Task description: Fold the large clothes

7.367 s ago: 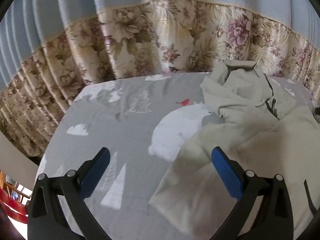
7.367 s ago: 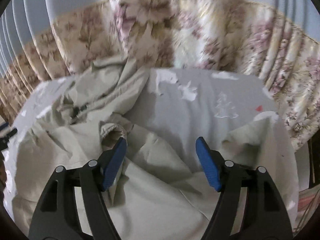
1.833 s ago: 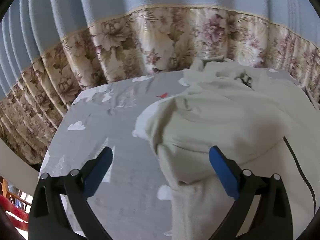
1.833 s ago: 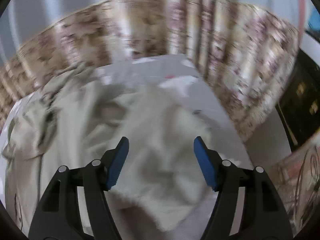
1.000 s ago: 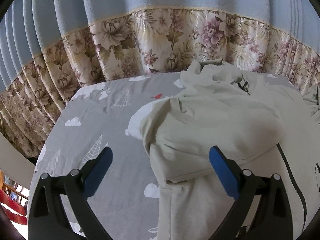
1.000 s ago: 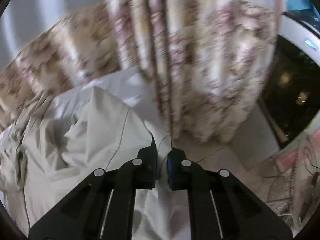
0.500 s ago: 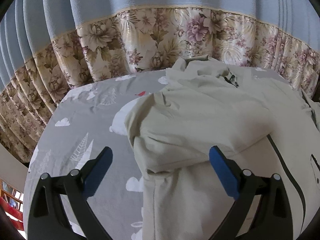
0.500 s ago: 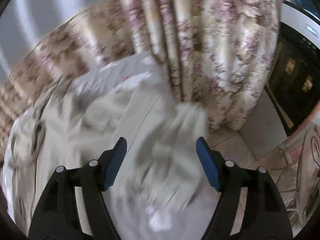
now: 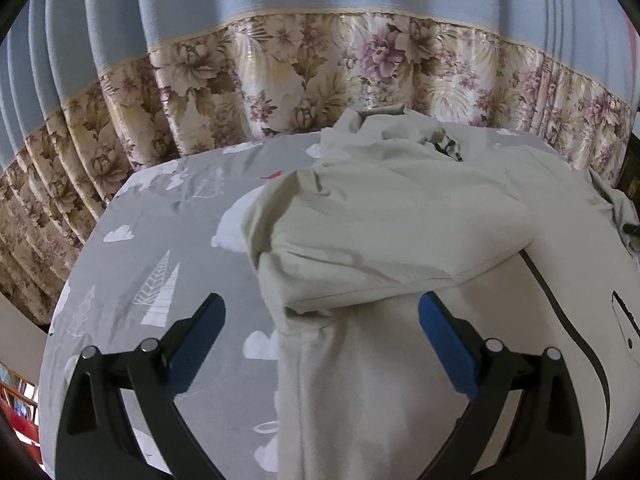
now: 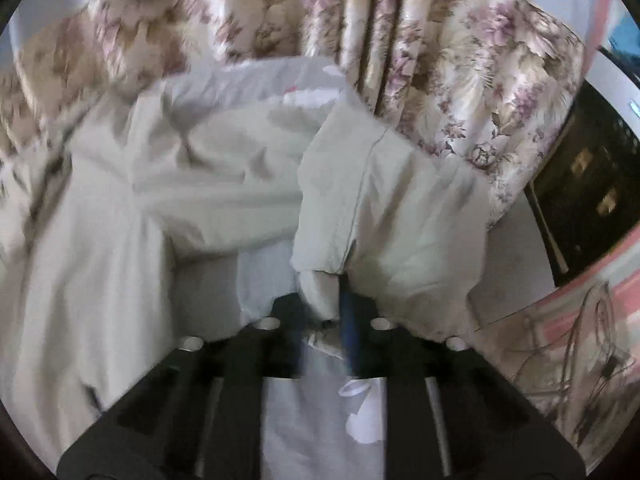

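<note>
While right gripper (image 10: 326, 320) jaws are closing on cream jacket (image 10: 248, 168) cuff, left gripper (image 9: 320, 320) is held open, empty; thin pinch, cuff likely lost if tugged.

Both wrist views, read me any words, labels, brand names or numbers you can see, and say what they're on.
There is no readable text.
The cream garment shows a small dark mark near its collar, too small to read.
The grey sheet carries only pictures: clouds and trees.
The floral curtain has no lettering.
</note>
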{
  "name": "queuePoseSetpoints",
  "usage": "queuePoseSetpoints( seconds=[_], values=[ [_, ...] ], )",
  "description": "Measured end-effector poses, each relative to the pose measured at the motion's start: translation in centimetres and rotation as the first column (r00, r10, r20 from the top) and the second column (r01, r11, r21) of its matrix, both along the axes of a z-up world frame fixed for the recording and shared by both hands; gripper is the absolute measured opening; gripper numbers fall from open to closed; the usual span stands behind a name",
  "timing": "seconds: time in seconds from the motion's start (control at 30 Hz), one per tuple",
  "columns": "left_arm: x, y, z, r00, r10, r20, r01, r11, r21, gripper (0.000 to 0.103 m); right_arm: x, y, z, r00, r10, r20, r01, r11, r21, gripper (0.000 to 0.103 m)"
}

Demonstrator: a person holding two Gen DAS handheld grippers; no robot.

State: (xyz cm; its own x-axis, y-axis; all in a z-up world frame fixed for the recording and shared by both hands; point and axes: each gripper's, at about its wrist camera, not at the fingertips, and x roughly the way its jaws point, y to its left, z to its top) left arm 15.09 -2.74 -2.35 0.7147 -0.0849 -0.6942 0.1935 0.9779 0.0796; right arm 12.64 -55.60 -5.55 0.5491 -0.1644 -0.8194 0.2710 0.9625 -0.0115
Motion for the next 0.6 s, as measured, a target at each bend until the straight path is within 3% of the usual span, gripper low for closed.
queuePoseSetpoints(
  seconds=[0.13,0.23,0.3,0.43,0.6],
  values=[
    [0.4,1.4,0.7,1.000,0.026,0.009,-0.026,0.999,-0.024,0.097,0.3,1.8,4.5,0.994,0.042,0.096,-0.051,0.994,0.092,0.012],
    [0.7,1.9,1.5,0.999,0.036,0.028,-0.035,0.999,-0.033,0.097,1.2,4.8,7.2,0.980,0.117,0.162,-0.149,0.967,0.205,0.012],
    [0.8,2.1,2.0,0.999,0.038,0.038,-0.036,0.998,-0.042,0.097,2.3,7.4,8.5,0.962,0.179,0.207,-0.235,0.929,0.287,0.012],
    [1.2,2.7,2.6,0.998,0.045,0.048,-0.042,0.997,-0.059,0.099,5.2,13.0,10.3,0.928,0.273,0.254,-0.353,0.862,0.363,0.012],
    [1.4,3.2,3.0,0.997,0.053,0.051,-0.050,0.997,-0.055,0.099,10.2,22.1,10.3,0.873,0.418,0.250,-0.487,0.762,0.428,0.014]
  ],
)
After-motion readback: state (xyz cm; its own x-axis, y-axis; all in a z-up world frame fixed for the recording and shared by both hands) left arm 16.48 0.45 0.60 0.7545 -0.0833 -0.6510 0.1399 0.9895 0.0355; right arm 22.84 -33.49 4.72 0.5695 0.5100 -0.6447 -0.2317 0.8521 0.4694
